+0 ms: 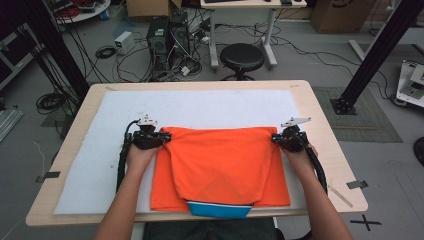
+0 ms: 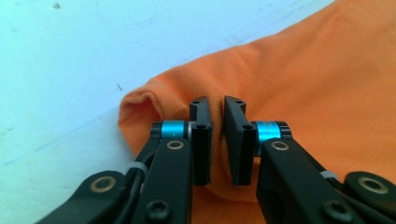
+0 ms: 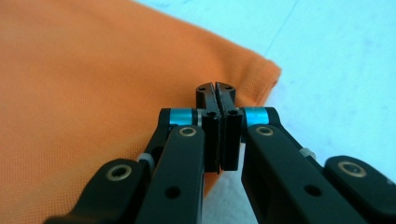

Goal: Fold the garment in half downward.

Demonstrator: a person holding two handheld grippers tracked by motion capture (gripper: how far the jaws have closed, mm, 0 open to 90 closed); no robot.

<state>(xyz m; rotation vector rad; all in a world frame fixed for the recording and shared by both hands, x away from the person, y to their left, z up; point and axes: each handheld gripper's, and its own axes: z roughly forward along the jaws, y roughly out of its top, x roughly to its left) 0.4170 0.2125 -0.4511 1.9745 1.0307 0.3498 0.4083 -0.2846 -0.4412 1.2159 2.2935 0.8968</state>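
The shirt (image 1: 220, 165), soft and limp, is pinched at its far corners by the left gripper (image 1: 166, 137) and the right gripper (image 1: 275, 138); corners suit it best.

Bright even light, soft shadows, blurred near foreground

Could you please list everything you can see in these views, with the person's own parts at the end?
orange shirt: one, orange with a blue and white band at its near edge, folded on the mat.
white mat: one, white, covering most of the table.
table: one, light wood.
stool: one, black, beyond the table.
computer towers: two, black, on the floor among cables.
cardboard boxes: at least two, brown, far floor.
left gripper: one, black, pinching the shirt's far left corner.
right gripper: one, black, shut on the far right corner.
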